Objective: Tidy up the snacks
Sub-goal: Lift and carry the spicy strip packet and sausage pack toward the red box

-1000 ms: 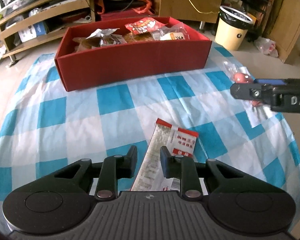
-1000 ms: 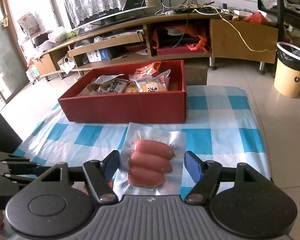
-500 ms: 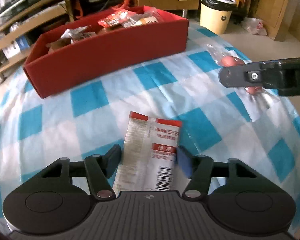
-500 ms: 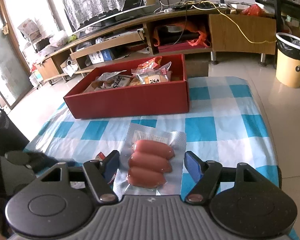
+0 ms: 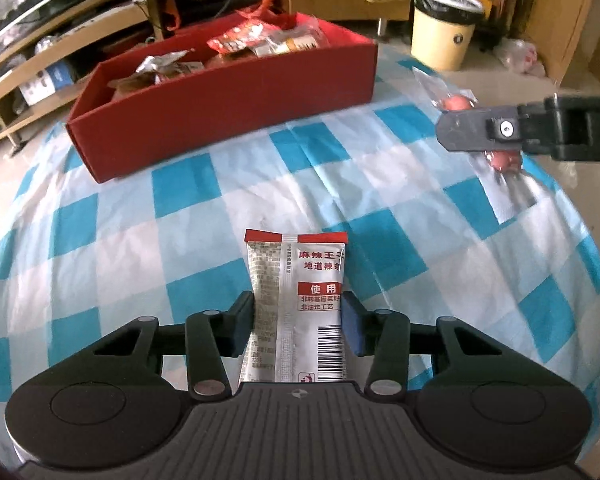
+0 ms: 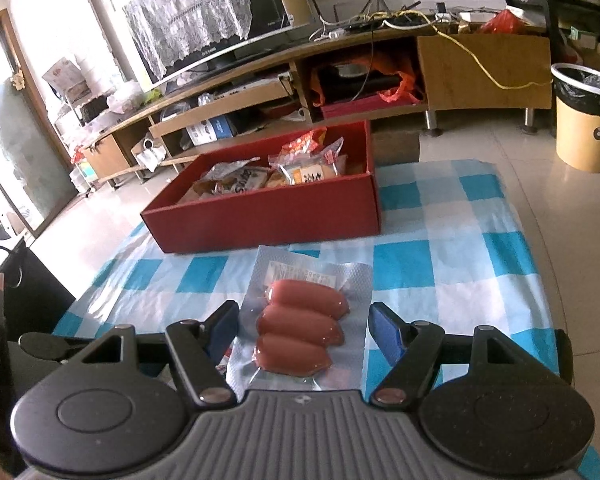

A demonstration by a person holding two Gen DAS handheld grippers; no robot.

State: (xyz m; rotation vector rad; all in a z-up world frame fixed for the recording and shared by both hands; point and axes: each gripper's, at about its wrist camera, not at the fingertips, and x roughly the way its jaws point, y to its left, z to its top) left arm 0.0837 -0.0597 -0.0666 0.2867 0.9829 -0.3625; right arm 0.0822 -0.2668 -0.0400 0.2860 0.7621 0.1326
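Note:
A silver snack packet (image 5: 296,280) with a red top band lies lengthwise between the fingers of my left gripper (image 5: 298,316). The jaws are closing on it and both pads touch its long edges. A clear vacuum pack of three pink sausages (image 6: 300,328) sits between the blue pads of my right gripper (image 6: 304,320), which holds it by its film edges just over the cloth. From the left wrist view, one right-gripper finger (image 5: 472,132) crosses in front of that sausage pack (image 5: 456,102). The red box (image 5: 220,112) of snacks stands at the table's far side.
A blue-and-white checked cloth (image 5: 180,220) covers the round table. The red box (image 6: 268,216) holds several wrapped snacks. Beyond the table are a low TV stand (image 6: 480,64) and a yellow bin (image 6: 584,132) on the tiled floor. A dark object (image 6: 4,320) sits at the left.
My left gripper opened, straightened over the silver packet and closed on its wider sides. The sausage pack has kept its place between the right pads.

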